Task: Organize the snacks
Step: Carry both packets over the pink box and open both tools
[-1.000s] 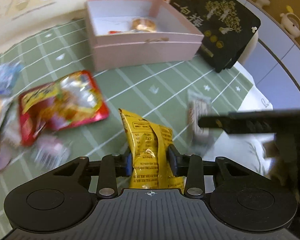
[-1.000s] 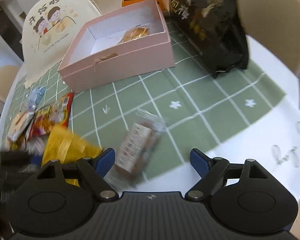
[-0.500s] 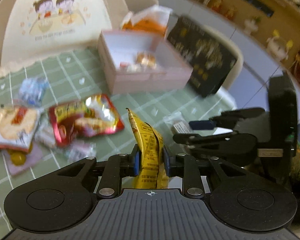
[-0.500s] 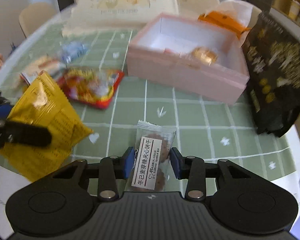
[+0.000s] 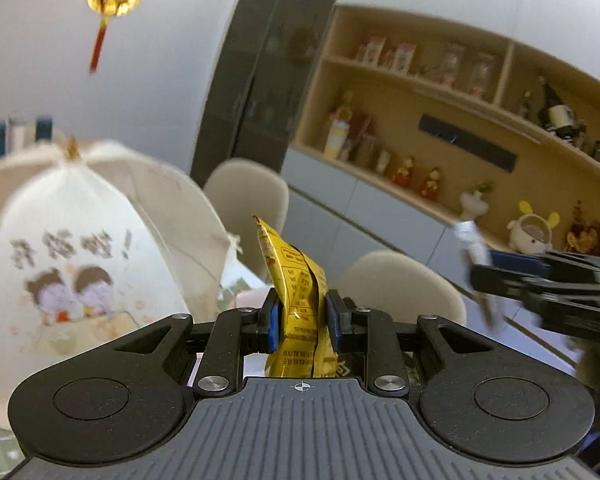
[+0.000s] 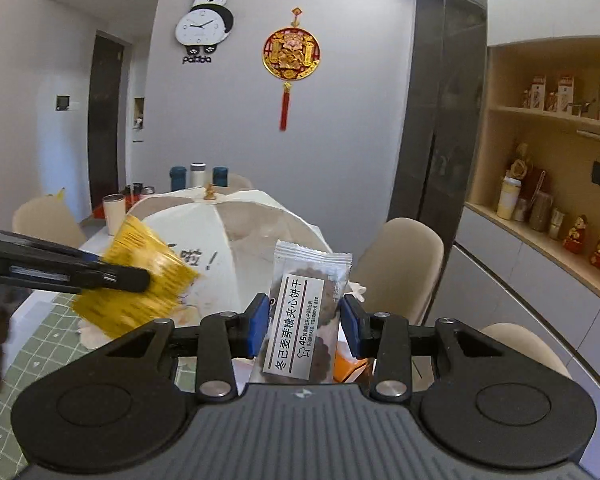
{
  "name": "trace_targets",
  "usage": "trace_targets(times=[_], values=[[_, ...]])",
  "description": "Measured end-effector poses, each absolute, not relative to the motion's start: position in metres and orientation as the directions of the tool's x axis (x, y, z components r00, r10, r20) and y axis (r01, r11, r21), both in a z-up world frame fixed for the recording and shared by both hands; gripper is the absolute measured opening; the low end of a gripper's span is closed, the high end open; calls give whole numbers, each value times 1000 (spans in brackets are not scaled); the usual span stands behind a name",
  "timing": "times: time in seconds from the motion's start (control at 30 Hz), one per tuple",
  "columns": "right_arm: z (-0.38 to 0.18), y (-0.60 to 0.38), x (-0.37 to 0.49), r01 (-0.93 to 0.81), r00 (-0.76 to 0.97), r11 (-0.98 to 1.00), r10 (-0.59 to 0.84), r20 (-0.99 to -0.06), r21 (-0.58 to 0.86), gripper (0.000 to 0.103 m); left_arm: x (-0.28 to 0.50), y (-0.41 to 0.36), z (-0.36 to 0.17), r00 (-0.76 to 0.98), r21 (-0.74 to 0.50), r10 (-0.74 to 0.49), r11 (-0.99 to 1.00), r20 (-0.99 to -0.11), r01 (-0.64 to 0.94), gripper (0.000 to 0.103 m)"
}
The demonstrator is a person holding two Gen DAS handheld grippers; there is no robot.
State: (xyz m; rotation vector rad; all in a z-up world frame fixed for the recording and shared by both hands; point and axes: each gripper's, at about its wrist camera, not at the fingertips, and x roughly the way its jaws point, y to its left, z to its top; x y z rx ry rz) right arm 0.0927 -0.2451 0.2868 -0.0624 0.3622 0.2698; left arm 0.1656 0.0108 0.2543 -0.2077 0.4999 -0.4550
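Note:
My left gripper (image 5: 302,320) is shut on a yellow snack packet (image 5: 296,292) and holds it upright, high above the table. The packet also shows in the right wrist view (image 6: 134,280), with the left gripper's finger (image 6: 100,276) across it. My right gripper (image 6: 304,322) is shut on a clear cookie packet with a white label (image 6: 304,320). That packet shows edge-on in the left wrist view (image 5: 476,252). The pink box and the other snacks are out of view.
A cream mesh food cover with cartoon children (image 5: 72,264) stands on the table (image 6: 8,368) ahead, also in the right wrist view (image 6: 236,248). Beige chairs (image 5: 248,200) stand behind it. Shelves with figurines (image 6: 560,200) line the right wall.
Both grippers have risen and tilted up with their packets, so the views now show the room instead of the table top. The pink box and loose snacks have dropped out of view.

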Motion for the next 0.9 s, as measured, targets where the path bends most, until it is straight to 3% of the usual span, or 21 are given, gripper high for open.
trace_targets(times=[0.2,0.33,0.43,0.53,0.73,0.9], values=[[249,-259,113,-262,852,964,248,-462,34,39,243,-10,147,658,-453,-500,853,-564,260,28],[217,-255,125,-280,792,959,255,-555,41,39,258,-18,106,676,-388,-412,900,-611,198,26],[195,-242,145,-304,738,951,274,-617,59,39,234,2,114,715,-474,-433,866,-549,160,26],[166,-224,184,-283,664,949,296,-686,136,39,199,29,125,734,-468,-400,875,-549,126,26],[121,-192,238,-199,623,958,285,-728,205,42,94,81,107,719,-463,-329,886,-612,11,26],[113,-178,190,-220,623,948,317,-715,228,45,34,103,57,659,-498,-316,861,-682,-103,26]])
